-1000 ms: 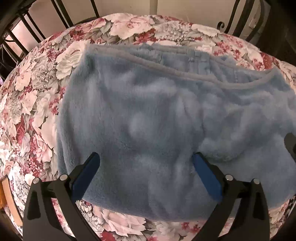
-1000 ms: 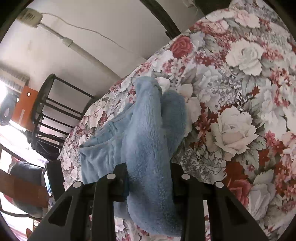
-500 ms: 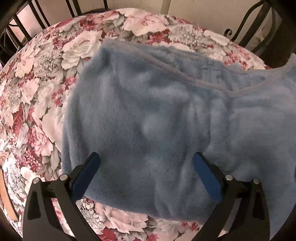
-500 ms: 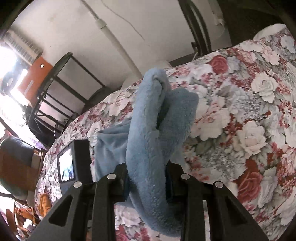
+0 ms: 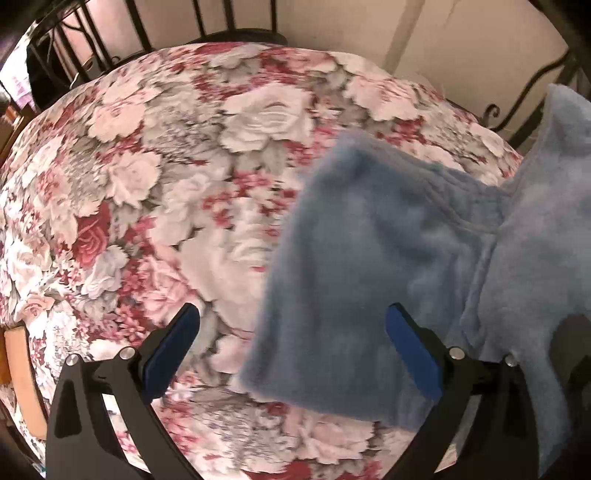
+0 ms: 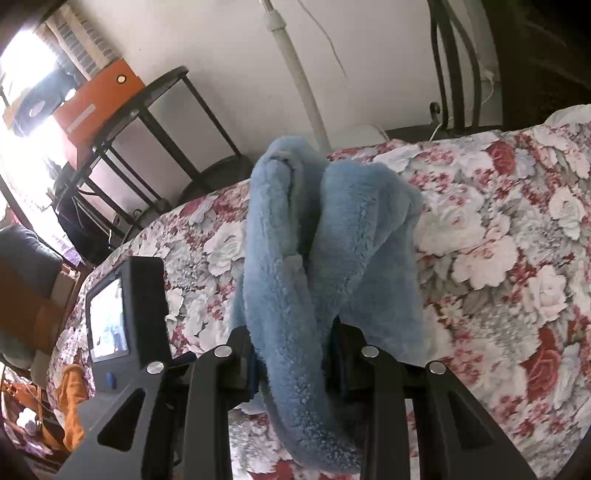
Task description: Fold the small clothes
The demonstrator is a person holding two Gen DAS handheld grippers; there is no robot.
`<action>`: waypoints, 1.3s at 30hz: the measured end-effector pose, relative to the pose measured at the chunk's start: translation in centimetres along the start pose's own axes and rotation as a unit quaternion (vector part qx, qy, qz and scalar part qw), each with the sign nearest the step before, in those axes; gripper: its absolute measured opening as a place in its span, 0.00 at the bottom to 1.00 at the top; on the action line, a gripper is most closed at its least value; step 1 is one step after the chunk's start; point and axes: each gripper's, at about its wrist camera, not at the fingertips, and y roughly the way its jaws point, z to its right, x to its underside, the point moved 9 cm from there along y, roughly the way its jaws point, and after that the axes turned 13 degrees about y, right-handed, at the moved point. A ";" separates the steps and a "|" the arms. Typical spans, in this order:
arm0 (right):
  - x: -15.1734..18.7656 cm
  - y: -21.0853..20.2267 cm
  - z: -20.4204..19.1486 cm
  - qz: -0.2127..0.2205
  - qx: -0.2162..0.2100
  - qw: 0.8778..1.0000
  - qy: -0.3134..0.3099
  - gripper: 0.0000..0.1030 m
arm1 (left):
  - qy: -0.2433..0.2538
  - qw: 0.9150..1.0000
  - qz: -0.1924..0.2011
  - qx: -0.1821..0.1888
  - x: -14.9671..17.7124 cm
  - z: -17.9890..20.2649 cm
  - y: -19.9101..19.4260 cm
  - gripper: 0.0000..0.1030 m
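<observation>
A fluffy light-blue garment [image 5: 388, 258] lies on the floral tablecloth [image 5: 166, 184], its right part lifted off the table. My left gripper [image 5: 291, 350] is open and empty, hovering above the garment's near left edge. My right gripper [image 6: 291, 365] is shut on a bunched fold of the same blue garment [image 6: 295, 258] and holds it up above the table. The left gripper's body with its small screen [image 6: 110, 317] shows at the left of the right wrist view.
The round table is covered by the floral cloth [image 6: 517, 240]. Black metal chair backs [image 5: 221, 22] stand behind it. A black metal shelf [image 6: 147, 122] with an orange box [image 6: 96, 107] stands by the wall. The table's left edge [image 5: 18, 350] is close.
My right gripper has lifted its fold higher and pulled the garment to the right. In the left wrist view the garment has slid right, baring much floral cloth on the left.
</observation>
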 end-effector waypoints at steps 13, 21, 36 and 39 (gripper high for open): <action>3.8 6.8 -3.1 -0.060 -0.011 0.998 -0.015 0.55 | -0.051 0.998 -0.024 -0.032 1.4 -8.1 1.5 0.95; 4.0 6.4 -4.2 -0.087 -0.077 0.993 0.012 0.63 | -0.092 0.995 -0.021 -0.013 1.8 -11.1 0.4 0.95; 0.6 0.8 2.3 -0.049 -0.063 0.993 0.083 0.09 | 0.050 0.995 0.059 0.069 -0.2 -0.6 -6.2 0.96; 0.7 0.7 3.1 -0.044 -0.045 0.995 0.072 0.09 | 0.100 0.992 0.047 0.053 1.0 2.2 -5.3 0.96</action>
